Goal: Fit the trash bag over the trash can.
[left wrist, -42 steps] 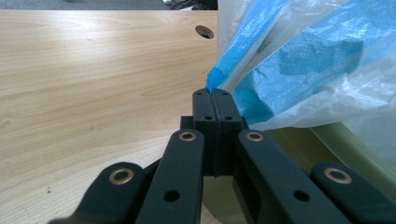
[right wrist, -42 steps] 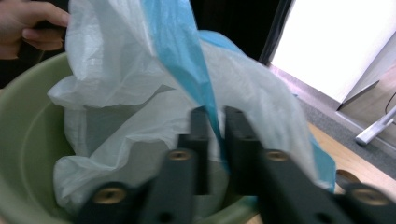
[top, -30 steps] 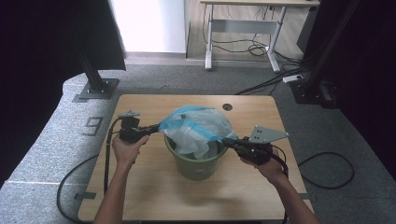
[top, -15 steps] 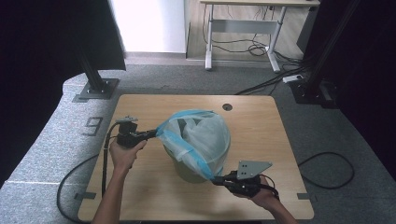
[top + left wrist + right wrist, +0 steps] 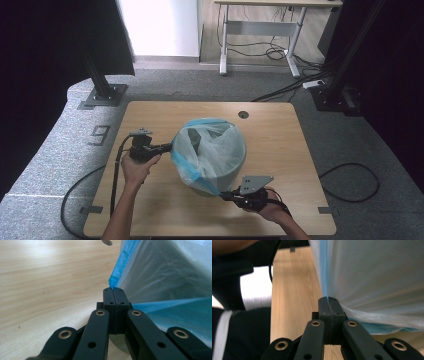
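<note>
A green bin (image 5: 227,176) stands in the middle of the wooden table (image 5: 280,135). A clear plastic bag with a blue rim (image 5: 212,147) is stretched over its mouth and down its near side. My left gripper (image 5: 170,147) is at the bin's left, shut on the bag's blue rim (image 5: 120,267). My right gripper (image 5: 223,195) is low at the bin's near side, close to the tabletop, shut on the bag's rim (image 5: 324,277). In both gripper views the jaws meet with only the thin film between them.
A round cable hole (image 5: 243,114) lies in the table's far side. Cables trail from both grippers over the table's front edge. A black stand base (image 5: 102,95) and a white desk frame (image 5: 260,35) stand on the floor beyond the table.
My right gripper has come down and towards the near edge, pulling the bag's rim down over the bin's near side. The bag has spread wide over the bin. The left gripper has stayed in place.
</note>
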A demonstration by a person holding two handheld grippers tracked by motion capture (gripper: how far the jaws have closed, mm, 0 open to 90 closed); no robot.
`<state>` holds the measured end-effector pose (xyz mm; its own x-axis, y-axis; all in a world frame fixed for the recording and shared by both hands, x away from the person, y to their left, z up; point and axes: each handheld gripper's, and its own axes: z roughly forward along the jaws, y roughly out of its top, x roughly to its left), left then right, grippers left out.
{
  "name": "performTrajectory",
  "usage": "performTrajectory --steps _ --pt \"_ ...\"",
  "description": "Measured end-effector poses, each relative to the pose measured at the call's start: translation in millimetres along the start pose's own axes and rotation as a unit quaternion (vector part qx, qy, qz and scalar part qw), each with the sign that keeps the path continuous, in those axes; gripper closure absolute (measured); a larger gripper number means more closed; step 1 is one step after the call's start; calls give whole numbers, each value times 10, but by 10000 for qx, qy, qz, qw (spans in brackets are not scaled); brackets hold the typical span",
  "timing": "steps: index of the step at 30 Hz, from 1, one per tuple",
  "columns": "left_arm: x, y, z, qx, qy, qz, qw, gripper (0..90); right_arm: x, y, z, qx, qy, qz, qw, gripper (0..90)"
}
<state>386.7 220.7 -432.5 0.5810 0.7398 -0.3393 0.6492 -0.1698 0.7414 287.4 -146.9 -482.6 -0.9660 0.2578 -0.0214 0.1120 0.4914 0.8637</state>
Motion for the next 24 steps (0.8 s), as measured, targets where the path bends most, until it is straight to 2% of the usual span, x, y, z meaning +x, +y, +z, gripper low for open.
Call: performTrajectory --steps 4,5,7,10,12,13,14,15,16,17,19,22,23,24 --pt "26 -31 24 72 0 -74 9999 899 -36 -39 36 126 -82 20 9999 889" --pt "29 -17 59 185 97 -78 9998 899 -87 -76 39 172 -188 72 9996 889" --pt "36 -8 76 218 112 -96 9997 899 -116 -103 39 194 -226 125 9995 889" --pt "33 10 85 193 146 -64 9997 899 -162 -191 2 86 -297 294 9991 886" --pt "34 17 68 112 179 -56 9998 898 -145 -205 -59 -67 -382 315 9988 775" --pt "45 27 37 -6 172 -92 9998 898 -122 -205 -179 -346 -422 354 9979 646" --pt "45 27 37 -6 172 -92 9998 898 -122 -205 -179 -346 -422 354 9979 646" --pt "51 41 4 -140 177 -116 9997 898 -117 -198 -354 -663 -559 430 9953 583" --pt "51 41 4 -140 177 -116 9997 898 -117 -198 -354 -663 -559 430 9953 583" --pt "56 52 -18 -210 168 -123 9996 898 -122 -193 -454 -816 -622 472 9936 566" --pt "57 78 -48 -308 209 -122 9992 898 -164 -155 -741 -1085 -1024 479 9876 542" --pt "53 91 -58 -340 229 -126 9991 898 -286 -53 -970 -1268 -1367 509 9811 533" --pt "51 97 -60 -353 249 -124 9990 898 -286 -53 -970 -1268 -1367 509 9811 533" --pt "54 105 -60 -382 251 -146 9988 898 -342 -5 -1023 -1299 -1465 508 9793 531"
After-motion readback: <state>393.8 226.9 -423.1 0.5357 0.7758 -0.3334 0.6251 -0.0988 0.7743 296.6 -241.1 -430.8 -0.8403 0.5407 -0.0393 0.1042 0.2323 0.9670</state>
